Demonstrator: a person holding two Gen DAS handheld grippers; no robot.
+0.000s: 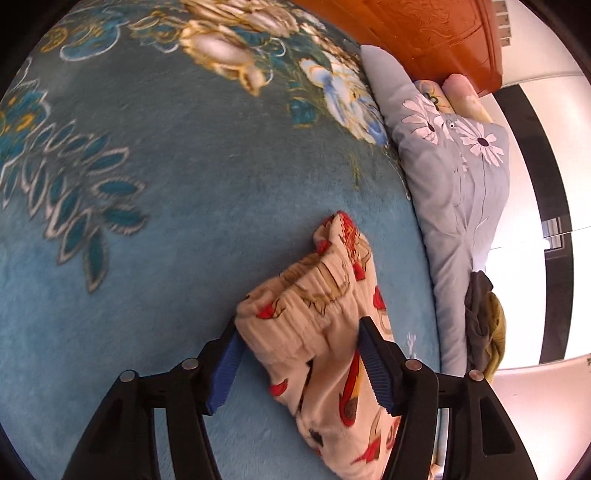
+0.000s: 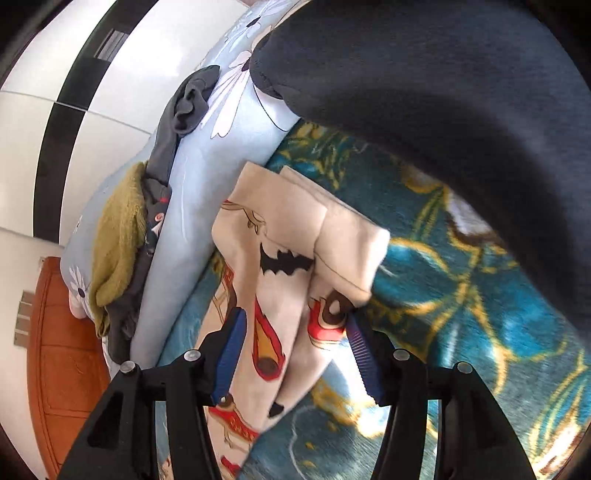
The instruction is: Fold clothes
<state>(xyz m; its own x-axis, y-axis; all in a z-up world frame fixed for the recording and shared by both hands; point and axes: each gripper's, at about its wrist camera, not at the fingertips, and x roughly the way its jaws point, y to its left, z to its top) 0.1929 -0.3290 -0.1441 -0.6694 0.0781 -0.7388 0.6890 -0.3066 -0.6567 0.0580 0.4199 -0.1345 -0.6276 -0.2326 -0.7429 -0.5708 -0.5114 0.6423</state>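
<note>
Left gripper: black frame, ribbed blue pads, jaws spread wide, released, straddling the elastic waistband end of the cream printed child's trousers with red and brown cartoon motifs; near pad at the waistband's left edge, contact not determinable. Right gripper: identical build, blue pads parted, released, positioned over the leg end of the same cream printed trousers; right fingertip just beside the fabric edge, touching or not cannot be told. Trousers: flat on the teal plush blanket with gold and white floral pattern, legs doubled one over the other in the right wrist view, black bat print visible near mid-leg. Beyond trousers, along blanket edge: long pale blue-grey pillow with white daisy print. On top of pillow: crumpled dark grey garment, olive-yellow fuzzy cloth adjoining. Upper right of right wrist view: large dark navy fabric mass, close to lens, identity unclear. Farthest: orange-brown carved wooden headboard, white wall with black vertical band.
</note>
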